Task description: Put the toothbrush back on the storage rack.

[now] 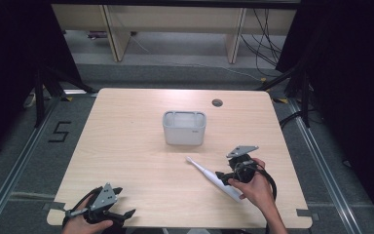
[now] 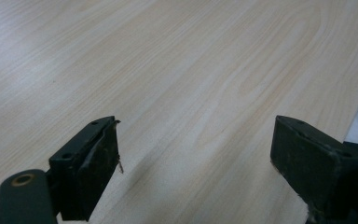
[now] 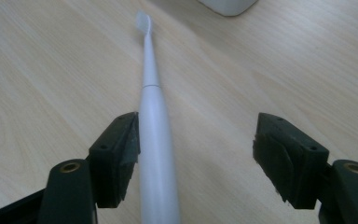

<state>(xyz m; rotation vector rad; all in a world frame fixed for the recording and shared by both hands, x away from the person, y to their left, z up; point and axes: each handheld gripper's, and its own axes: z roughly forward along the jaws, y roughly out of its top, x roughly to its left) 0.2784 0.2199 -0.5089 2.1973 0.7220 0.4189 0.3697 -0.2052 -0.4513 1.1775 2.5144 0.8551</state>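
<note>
Reaching for the electric toothbrush (image 3: 154, 140), we bring our right gripper (image 3: 196, 154) down low over its thick white handle. The jaws are spread wide apart and hold nothing yet. The handle lies between them, right up against the left one in the right gripper view, with a big gap on the other side. So we think the gripper needs to slide over a little before it closes, or the squeeze may push the brush sideways. The toothbrush (image 1: 213, 178) lies flat on the wooden table (image 1: 126, 146), near the front on the right side. Its small bristle head points up and away toward the white plastic bin (image 1: 184, 128), which stands in the middle of the table with its open top facing up. The brush and the bin are apart, not touching. We guess the brush is meant to go into that bin, and it lies with its fat end toward us because that end is the easy part to grab. Our left gripper (image 1: 108, 209) rests at the front left corner of the table, well away from the brush. Its jaws are open too, with just bare wood between them in the left gripper view (image 2: 196, 149). It waits there so it does not get in the way.
</note>
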